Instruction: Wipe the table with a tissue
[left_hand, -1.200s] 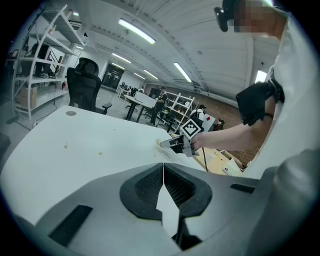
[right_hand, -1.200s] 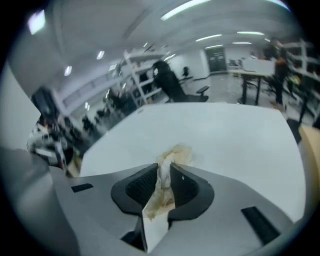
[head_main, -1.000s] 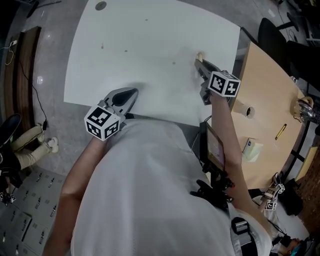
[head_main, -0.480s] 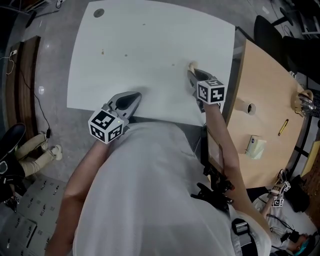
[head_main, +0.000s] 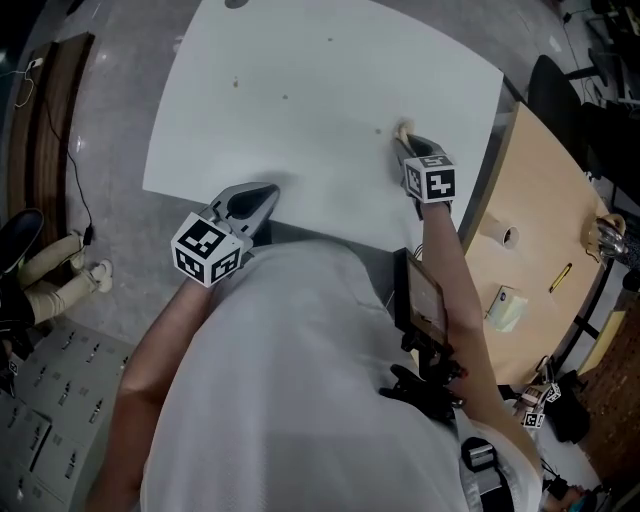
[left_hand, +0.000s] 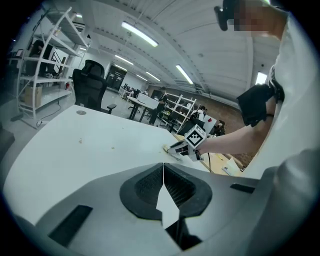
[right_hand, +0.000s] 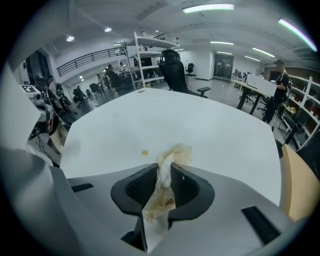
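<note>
The white table (head_main: 300, 110) carries small brown spots, one (right_hand: 145, 153) lying just left of the tissue and others (head_main: 236, 83) farther off. My right gripper (head_main: 404, 136) is shut on a crumpled, brown-stained tissue (right_hand: 172, 156) whose tip presses on the tabletop near the table's right side. From the left gripper view the same tissue (left_hand: 166, 148) pokes out ahead of the right gripper (left_hand: 172, 149). My left gripper (head_main: 262, 192) is shut and holds nothing, hovering at the table's near edge (left_hand: 75, 175).
A wooden desk (head_main: 545, 240) stands to the right with a tape roll (head_main: 508, 236), a yellow pen (head_main: 561, 278) and a tissue pack (head_main: 506, 307). A black office chair (right_hand: 175, 75) sits at the far side. Cables and shoes (head_main: 60, 275) lie on the floor at left.
My right gripper with the tissue has slid left and slightly away across the table, towards the brown spot. The left gripper has stayed at the near edge.
</note>
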